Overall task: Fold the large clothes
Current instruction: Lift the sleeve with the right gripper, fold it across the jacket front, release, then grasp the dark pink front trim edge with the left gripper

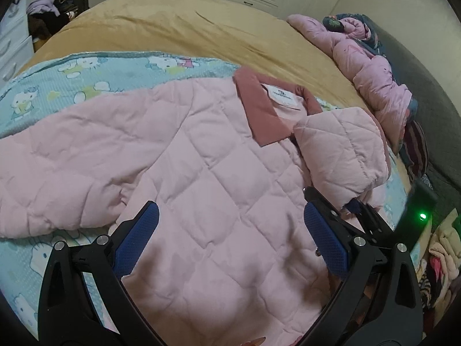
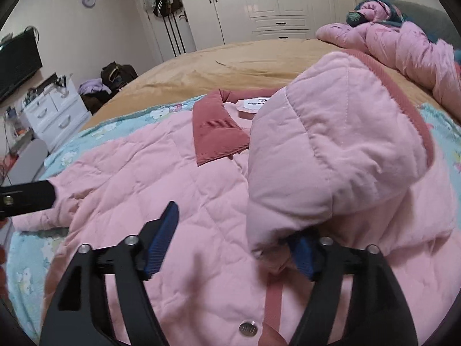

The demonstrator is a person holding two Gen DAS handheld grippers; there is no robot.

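A pink quilted jacket (image 1: 201, 158) (image 2: 129, 178) with a dark-pink collar (image 1: 259, 106) (image 2: 219, 127) lies spread on a light-blue cartoon blanket (image 1: 86, 69) on the bed. Its right sleeve (image 1: 343, 150) (image 2: 331, 144) is folded inward over the chest. My left gripper (image 1: 233, 230) hovers open over the jacket's front, nothing between its blue pads (image 1: 141, 236). My right gripper (image 2: 233, 245) is open too; the sleeve's cuff end drapes over its right finger (image 2: 302, 255) and hides part of it. In the right wrist view the left gripper (image 2: 26, 199) shows at the left edge.
A tan bedcover (image 1: 173, 28) spreads beyond the blanket. A bunched pink duvet (image 1: 374, 80) (image 2: 403, 46) lies against the dark headboard (image 1: 417, 86). White wardrobes (image 2: 273, 0), a white drawer unit (image 2: 54, 109) and bags (image 2: 118, 75) line the far walls. Clothes are piled at the lower right (image 1: 440, 259).
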